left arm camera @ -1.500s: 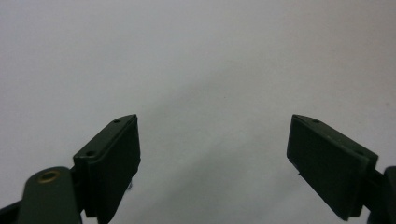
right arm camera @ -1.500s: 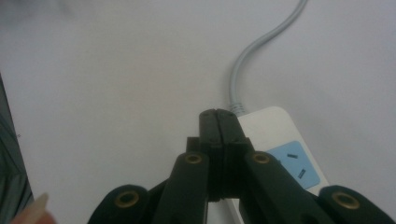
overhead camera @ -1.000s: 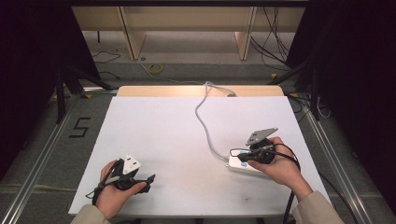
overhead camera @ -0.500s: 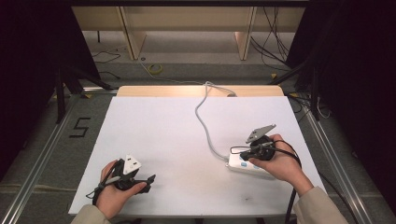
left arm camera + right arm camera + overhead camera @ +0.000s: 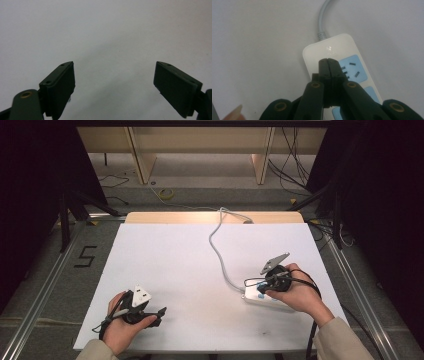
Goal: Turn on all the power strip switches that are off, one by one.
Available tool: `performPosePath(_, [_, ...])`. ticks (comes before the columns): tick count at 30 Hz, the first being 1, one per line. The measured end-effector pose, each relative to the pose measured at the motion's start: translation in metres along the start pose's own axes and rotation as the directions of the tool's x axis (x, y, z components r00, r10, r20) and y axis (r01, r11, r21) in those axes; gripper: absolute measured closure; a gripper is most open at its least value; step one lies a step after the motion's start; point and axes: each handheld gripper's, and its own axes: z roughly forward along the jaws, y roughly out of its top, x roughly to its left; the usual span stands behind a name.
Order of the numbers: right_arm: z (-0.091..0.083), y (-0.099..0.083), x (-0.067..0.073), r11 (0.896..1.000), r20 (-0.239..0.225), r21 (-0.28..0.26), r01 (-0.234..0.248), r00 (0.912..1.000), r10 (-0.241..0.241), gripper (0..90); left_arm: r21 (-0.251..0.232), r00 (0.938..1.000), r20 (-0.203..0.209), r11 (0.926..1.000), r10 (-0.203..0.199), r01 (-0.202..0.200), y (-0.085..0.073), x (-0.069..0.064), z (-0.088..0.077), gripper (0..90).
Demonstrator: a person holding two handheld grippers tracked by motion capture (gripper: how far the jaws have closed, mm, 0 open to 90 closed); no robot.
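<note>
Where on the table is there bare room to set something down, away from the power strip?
The wide white stretch left of the grey cord, above the left gripper, is free. So is the strip between both hands near the front edge of the table. It is crowded at the power strip, under the shut right gripper.

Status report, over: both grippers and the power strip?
Left gripper open, nothing between its fingers. Right gripper shut, tips over the power strip, holding nothing. Strip flat on the table, nothing in the way.
</note>
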Motion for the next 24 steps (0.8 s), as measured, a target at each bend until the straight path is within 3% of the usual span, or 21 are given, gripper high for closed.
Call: performPosePath(24, [0.0087,0.0050,-0.0016,0.995,0.007,0.098,0.014,0.9999,-0.014,90.0,0.002,1.0000,0.001,1.0000,0.002,-0.002,0.0000,-0.0001,0.0003,17.2])
